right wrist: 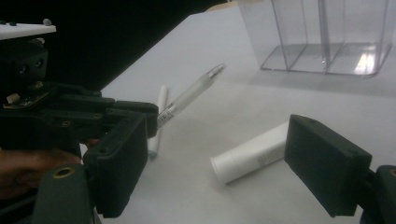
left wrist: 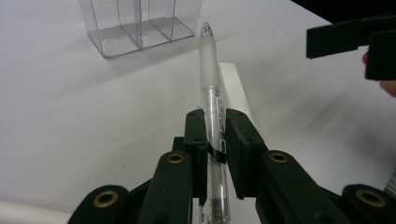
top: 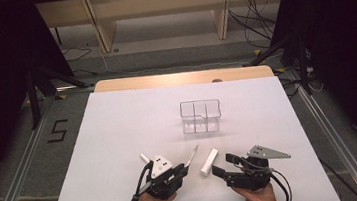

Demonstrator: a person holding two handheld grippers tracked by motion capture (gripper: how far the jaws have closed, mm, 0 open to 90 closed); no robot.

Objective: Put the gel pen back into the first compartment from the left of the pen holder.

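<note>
**Slim pen pinched near its rear, tip raised toward the organiser**

The left gripper pinches a slender pen with a clear barrel and frosted translucent grip section between its black pads, holding it toward the back end so that most of the length juts forward and upward off the white worktop. In my judgement the pen is very light and stiff, but its smooth round plastic can slide or roll in the pads; a hold closer to the middle would steady the long free end. The frosted section looks slightly matte, so probably the less slippery place to take it.

Just beside the pen, lying flat, is a short white cylindrical tube with a flat end, smooth, opaque and rigid-looking, likely to roll if nudged. The right gripper sits near it with its jaws spread wide and nothing between them.

A thin white stick-shaped item lies by the left gripper, on its far side from the tube.

Farther back stands a clear hard-plastic organiser box with upright dividers, thin-walled, glossy, empty, and light enough, I judge, to shift if the pen tip catches its rim.
</note>
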